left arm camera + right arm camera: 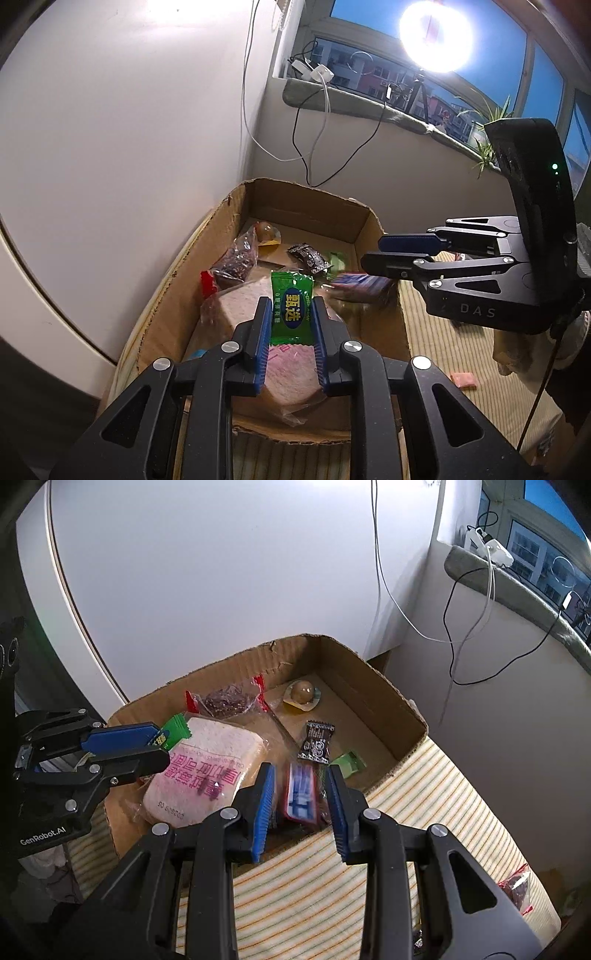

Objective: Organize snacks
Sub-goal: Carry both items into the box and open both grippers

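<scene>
Candy (291, 309), green wrapper with blue oval label, pinched in my left gripper (290, 325) above box (314, 210). Right gripper (300, 794) clamps blurred red-blue packet (301, 792) over box edge.

White wall (129, 129) far left. Window (461, 55) far right; bright round lamp (436, 35) on tripod (419, 94) at sill. Potted plant (487, 144) on sill, right. Black cable (332, 147) and white cable (247, 92) hang down the wall. Striped cloth (424, 812) near.
</scene>
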`<state>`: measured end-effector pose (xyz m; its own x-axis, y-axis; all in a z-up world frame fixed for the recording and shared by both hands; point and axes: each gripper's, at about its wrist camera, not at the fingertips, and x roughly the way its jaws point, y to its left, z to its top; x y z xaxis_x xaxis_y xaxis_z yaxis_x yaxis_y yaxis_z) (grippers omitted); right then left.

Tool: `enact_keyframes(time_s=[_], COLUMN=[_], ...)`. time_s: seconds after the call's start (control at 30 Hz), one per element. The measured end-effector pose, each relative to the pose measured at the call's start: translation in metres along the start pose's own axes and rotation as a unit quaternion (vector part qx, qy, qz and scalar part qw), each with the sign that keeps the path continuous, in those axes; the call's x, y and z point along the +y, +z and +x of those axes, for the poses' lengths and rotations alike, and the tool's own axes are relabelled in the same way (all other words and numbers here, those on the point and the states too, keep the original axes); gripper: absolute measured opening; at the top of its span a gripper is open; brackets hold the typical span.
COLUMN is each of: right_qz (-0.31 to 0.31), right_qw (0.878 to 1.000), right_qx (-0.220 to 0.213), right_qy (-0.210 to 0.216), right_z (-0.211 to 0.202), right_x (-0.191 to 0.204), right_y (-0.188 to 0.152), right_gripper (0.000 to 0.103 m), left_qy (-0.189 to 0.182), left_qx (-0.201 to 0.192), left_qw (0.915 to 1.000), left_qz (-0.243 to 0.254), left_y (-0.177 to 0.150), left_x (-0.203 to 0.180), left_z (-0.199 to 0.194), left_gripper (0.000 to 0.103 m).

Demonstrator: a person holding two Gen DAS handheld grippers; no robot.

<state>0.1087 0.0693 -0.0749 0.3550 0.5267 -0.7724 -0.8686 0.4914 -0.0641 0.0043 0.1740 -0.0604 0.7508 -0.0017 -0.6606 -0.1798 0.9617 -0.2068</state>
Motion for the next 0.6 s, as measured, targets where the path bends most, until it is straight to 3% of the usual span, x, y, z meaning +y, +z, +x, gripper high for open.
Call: enact_keyframes(time_s=[0.1, 0.17, 0.23, 0.3, 0.47, 0.6], right_qz=[-0.003, -0.002, -0.002, -0.002, 0.004, 0.012], right_qw=[1.000, 1.000, 1.000, 1.000, 1.000, 0.999], right_qx=[-0.002, -0.002, -0.004, -0.010, -0.021, -0.030], right_qy=[0.000, 0.000, -0.002, -0.005, -0.013, -0.021], right_z=[-0.002, -0.003, -0.005, -0.009, -0.022, -0.036], right_x=[0.001, 0.001, 0.000, -0.001, -0.007, -0.015], right_y=[0.001, 0.001, 0.000, -0.002, -0.006, -0.012], right_gripper=[0.030, 0.030, 0.038, 0.052, 0.064, 0.066], left_qy=[0.002, 0.005, 0.005, 0.006, 0.007, 0.000], left_qx=[0.001, -0.001, -0.004, -0.006, -0.012, -0.019], left_qw=[1.0000, 1.0000, 1.0000, 1.0000, 0.9999, 0.9997], left_qz=[-0.002, -0.003, -0.003, -0.001, 0.009, 0.015], left_y=[0.001, 0.002, 0.003, 0.003, 0.003, 0.002], left_x=[0.000, 0.000, -0.001, -0.003, -0.012, -0.022], left_z=[0.000, 0.001, -0.001, -0.002, -0.008, -0.014], left_gripper=[0.022, 0.039, 0.040, 0.040, 0.040, 0.040])
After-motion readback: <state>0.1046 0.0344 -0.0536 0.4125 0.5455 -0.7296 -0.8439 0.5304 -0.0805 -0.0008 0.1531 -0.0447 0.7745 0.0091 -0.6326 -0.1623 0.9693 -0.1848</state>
